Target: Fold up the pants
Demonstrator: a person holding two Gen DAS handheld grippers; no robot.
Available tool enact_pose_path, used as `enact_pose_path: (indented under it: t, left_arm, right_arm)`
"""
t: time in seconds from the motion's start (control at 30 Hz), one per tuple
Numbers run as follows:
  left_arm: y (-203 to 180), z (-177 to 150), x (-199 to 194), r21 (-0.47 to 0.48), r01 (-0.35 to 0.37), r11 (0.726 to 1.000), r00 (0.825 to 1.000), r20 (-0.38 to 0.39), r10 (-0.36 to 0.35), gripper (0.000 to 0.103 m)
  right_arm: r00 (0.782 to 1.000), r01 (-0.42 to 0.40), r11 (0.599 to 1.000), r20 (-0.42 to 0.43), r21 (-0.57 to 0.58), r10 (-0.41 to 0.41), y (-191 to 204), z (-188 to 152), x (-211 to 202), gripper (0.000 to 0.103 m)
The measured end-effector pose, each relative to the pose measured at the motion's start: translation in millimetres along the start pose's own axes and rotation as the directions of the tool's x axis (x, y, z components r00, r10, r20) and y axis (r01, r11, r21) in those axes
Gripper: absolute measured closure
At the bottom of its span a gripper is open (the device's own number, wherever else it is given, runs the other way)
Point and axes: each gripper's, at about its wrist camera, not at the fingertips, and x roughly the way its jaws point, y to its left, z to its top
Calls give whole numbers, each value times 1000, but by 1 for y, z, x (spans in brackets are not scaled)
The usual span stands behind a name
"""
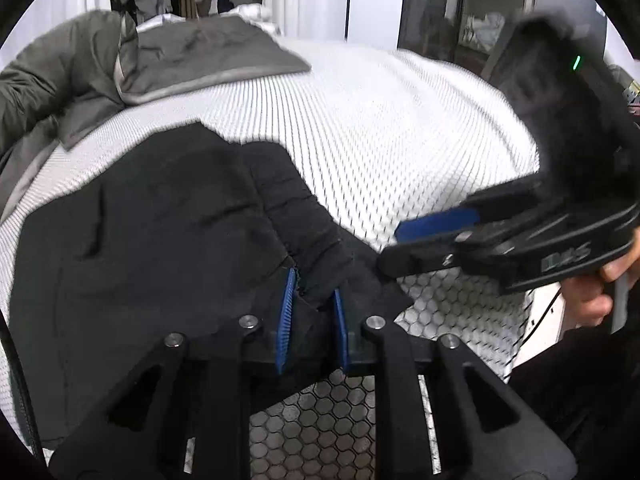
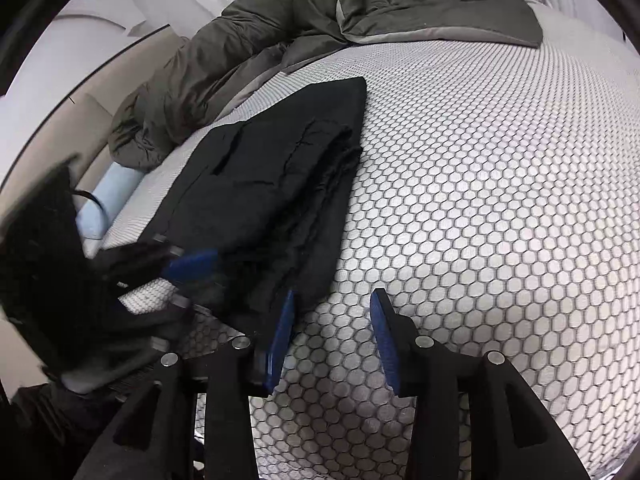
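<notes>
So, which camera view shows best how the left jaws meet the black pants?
The left wrist view: the left gripper pinches the black pants edge between its blue pads. The right wrist view shows it blurred.

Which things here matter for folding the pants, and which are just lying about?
In the job:
- black pants
- left gripper, closed on the pants' edge
- right gripper, open at their near corner, nothing between its fingers

Lying about:
- green-grey duvet
- light blue roll beside the mattress
</notes>
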Motion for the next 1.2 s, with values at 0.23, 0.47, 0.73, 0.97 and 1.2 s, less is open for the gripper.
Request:
enact_pose_path:
  t: [0.23, 0.47, 0.73, 0.97, 1.2]
  left_arm:
    - [-4, -5, 4, 13, -22, 1000, 1000, 2, 22, 88]
    - [-3, -8, -1, 12, -6, 1000, 1000, 8, 5, 87]
    - [-6, -9, -19, 25, -6, 1000, 999, 40, 5, 85]
    - [-13, -17, -15, 25, 62, 998, 998, 10, -62, 52]
    - [-6, -21, -17, 11, 78, 997, 997, 3, -78, 51]
  right_arm:
    - [994, -114, 986, 7, 121, 114, -6, 7, 30, 84]
    - [997, -81, 989, 6, 126, 81, -4, 5, 17, 97]
    - [978, -170, 978, 144, 119, 152, -4, 13, -20, 92]
    - [971, -237, 965, 33, 116, 235, 15, 20, 14, 78]
    - [977, -206, 971, 73, 125, 198, 21, 24, 24, 99]
